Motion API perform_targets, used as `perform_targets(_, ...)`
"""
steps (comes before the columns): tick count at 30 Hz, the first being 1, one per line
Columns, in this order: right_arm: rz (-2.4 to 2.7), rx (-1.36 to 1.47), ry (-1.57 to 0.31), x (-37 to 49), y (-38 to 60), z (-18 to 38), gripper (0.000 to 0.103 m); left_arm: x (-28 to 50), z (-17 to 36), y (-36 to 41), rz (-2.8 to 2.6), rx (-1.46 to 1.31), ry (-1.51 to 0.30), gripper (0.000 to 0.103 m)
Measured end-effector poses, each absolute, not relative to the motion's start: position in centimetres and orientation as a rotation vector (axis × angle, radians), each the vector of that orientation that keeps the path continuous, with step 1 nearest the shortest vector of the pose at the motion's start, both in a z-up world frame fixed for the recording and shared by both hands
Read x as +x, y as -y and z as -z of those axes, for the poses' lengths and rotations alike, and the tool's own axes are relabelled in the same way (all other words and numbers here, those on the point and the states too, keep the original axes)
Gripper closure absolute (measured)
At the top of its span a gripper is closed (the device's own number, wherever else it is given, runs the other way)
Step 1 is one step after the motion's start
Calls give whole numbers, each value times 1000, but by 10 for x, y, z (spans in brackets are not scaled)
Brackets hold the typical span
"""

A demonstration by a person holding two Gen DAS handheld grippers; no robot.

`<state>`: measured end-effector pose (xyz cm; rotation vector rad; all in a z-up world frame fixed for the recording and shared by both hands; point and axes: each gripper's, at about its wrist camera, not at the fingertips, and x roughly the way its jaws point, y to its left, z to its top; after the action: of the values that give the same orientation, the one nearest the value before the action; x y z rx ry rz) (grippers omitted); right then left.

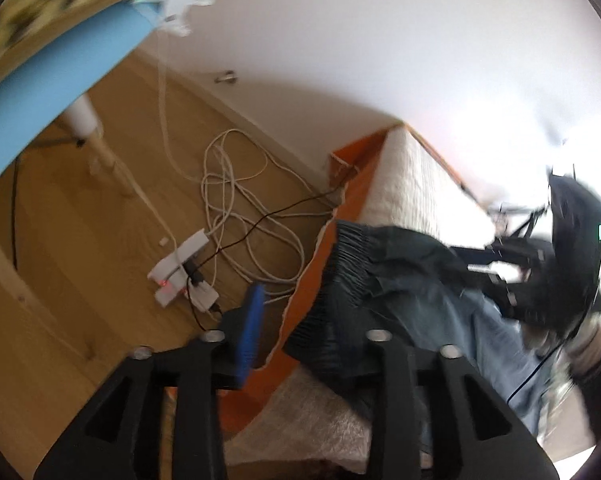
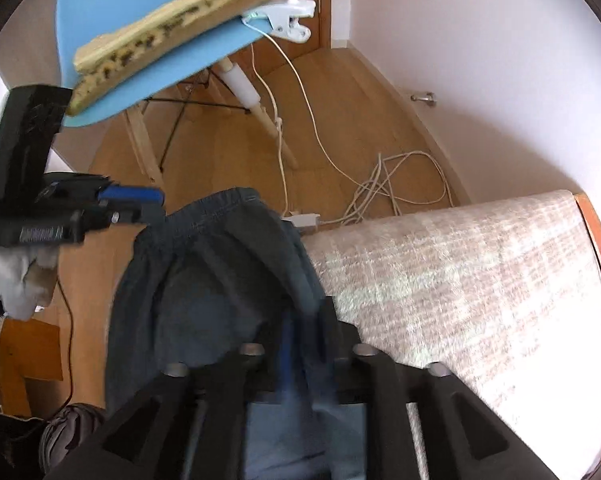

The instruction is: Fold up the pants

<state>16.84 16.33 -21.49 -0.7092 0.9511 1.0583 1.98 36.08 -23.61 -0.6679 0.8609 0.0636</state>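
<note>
Two grippers work dark pants (image 2: 204, 280) draped over the near-left edge of a quilted bed (image 2: 460, 280): the right gripper (image 2: 300, 344) fingers pinch the fabric, the left gripper (image 1: 288, 320) fingers stand open, empty. One slip could drop the pants to the floor (image 2: 360, 120).

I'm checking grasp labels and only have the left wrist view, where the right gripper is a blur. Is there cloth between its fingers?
Observer: Yes. In the right wrist view the pants run between the fingers of the right gripper. I cannot tell whether they pinch.
Operator: Which end of the pants is nearest the left gripper?
Observer: The waistband. The left gripper sits just beside it.
Operator: What holds that gripper?
Observer: A gloved hand, at the left edge of the view.
</note>
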Motion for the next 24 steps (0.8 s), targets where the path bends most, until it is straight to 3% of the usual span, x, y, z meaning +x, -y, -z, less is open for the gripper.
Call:
perform_targets(7,-1155,-581,-969,135,-116,187,67,-4,261,-361,43,-962,-884,47)
perform_targets(11,-1199,-643,-988,99,-99,193,67,-2,273,-353,87,-1062,-897,42)
perform_targets(17,-1111,-586,-993,87,-33,184,67,-2,250,-348,-16,-942,-883,42)
perform_targets(24,-821,-313,-931,88,96,152,64,-1,191,-306,-2,-717,-834,42)
